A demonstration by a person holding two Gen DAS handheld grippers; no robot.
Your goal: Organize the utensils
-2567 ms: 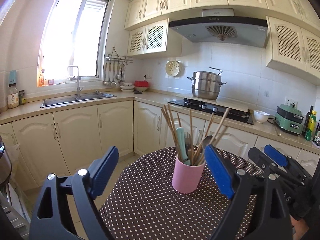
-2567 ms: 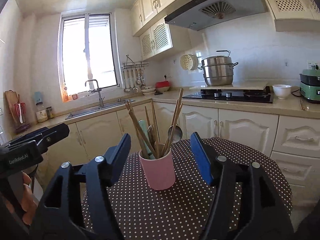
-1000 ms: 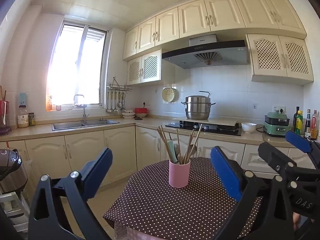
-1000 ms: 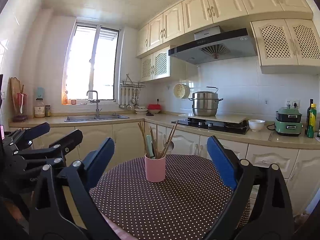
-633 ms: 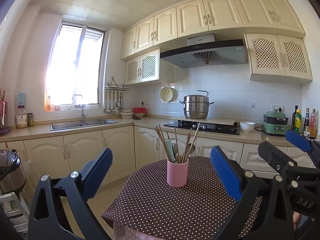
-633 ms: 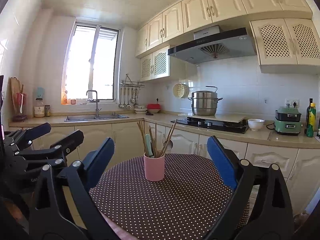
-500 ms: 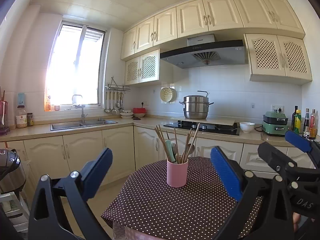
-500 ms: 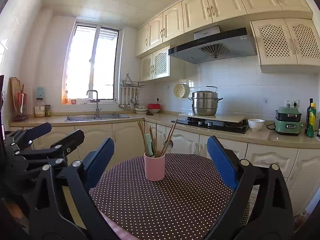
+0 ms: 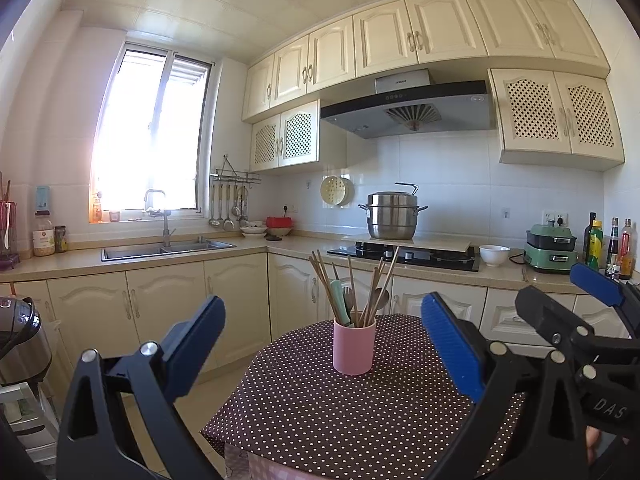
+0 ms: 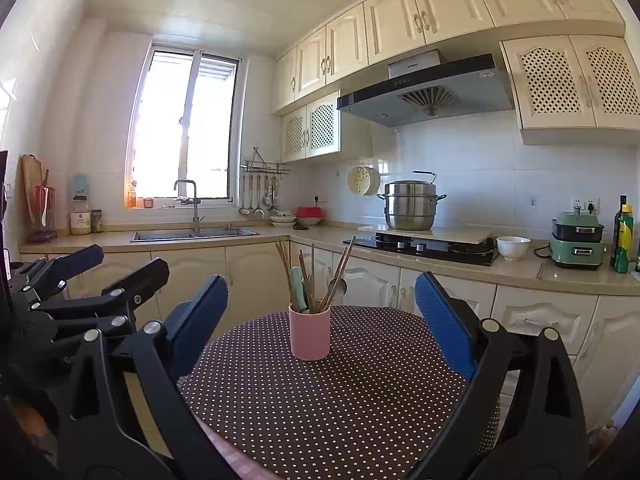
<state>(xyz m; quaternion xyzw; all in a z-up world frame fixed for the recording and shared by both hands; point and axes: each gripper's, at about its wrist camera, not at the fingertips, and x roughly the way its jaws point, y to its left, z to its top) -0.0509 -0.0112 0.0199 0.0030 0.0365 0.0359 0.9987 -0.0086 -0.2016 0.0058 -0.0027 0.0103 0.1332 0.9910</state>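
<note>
claws (image 9: 320, 344) (image 10: 320, 332) level, spread wide, well back from pink cup (image 9: 354, 346).

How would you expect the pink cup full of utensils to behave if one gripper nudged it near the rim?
The pink cup is tall and narrow, with chopsticks and a spoon fanning well above its rim, so it probably tips rather than slides. The polka-dot tablecloth likely adds grip, worsening that. The loose utensils would probably shift and rattle.

"DAS" stands on the right hand-held gripper (image 9: 592, 292).
</note>
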